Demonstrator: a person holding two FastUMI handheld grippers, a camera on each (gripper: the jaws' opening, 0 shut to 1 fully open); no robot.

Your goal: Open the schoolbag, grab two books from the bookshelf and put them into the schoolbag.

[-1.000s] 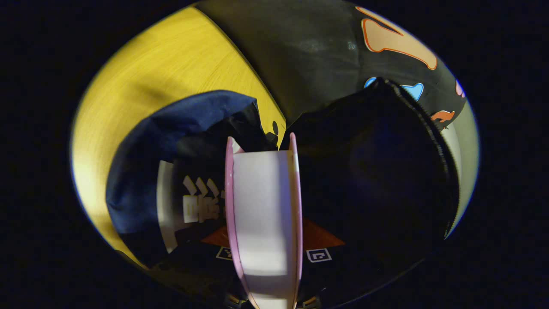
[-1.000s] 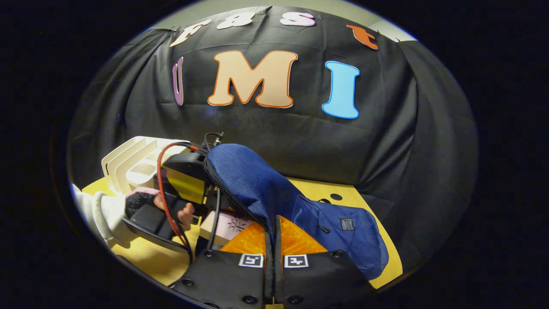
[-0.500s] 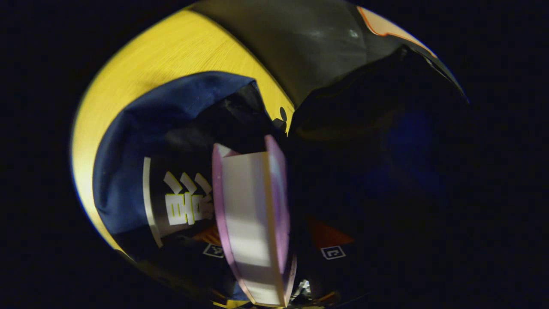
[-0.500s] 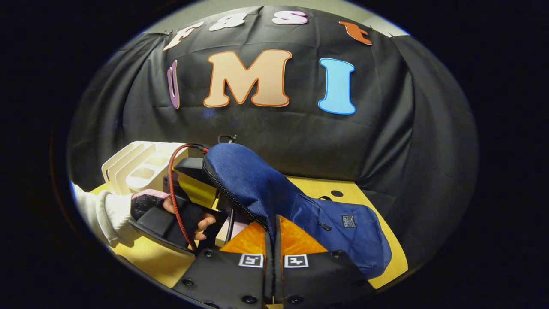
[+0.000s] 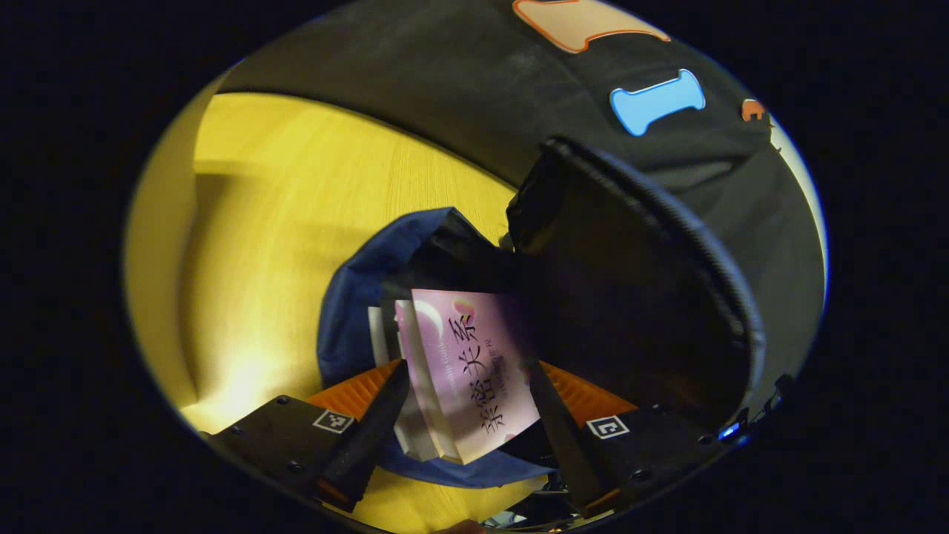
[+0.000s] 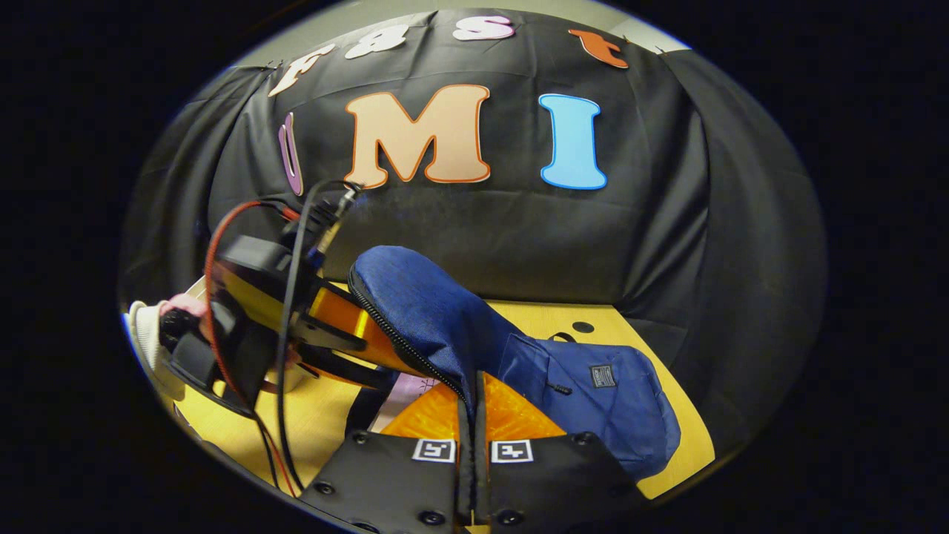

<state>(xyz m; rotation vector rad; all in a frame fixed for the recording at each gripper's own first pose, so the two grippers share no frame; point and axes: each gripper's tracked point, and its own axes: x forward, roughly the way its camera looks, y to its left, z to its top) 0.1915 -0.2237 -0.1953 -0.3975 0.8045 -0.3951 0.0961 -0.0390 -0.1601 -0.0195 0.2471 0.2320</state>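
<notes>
Yellow tabletop [image 5: 282, 222]: schoolbag [image 6: 593, 393] open, both books [image 5: 474, 371] inside; my left fingers [image 5: 371, 437] spread empty, right fingers [image 6: 467, 445] pinching flap [image 6: 422, 311].

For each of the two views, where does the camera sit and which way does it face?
Left gripper view: rides the left gripper, facing down into the schoolbag at the pink book; open jaws show.
Right gripper view: rides the right gripper, facing the booth wall; jaws shut on the bag flap; a sleeve shows.
Shared: the schoolbag, the yellow table.
</notes>
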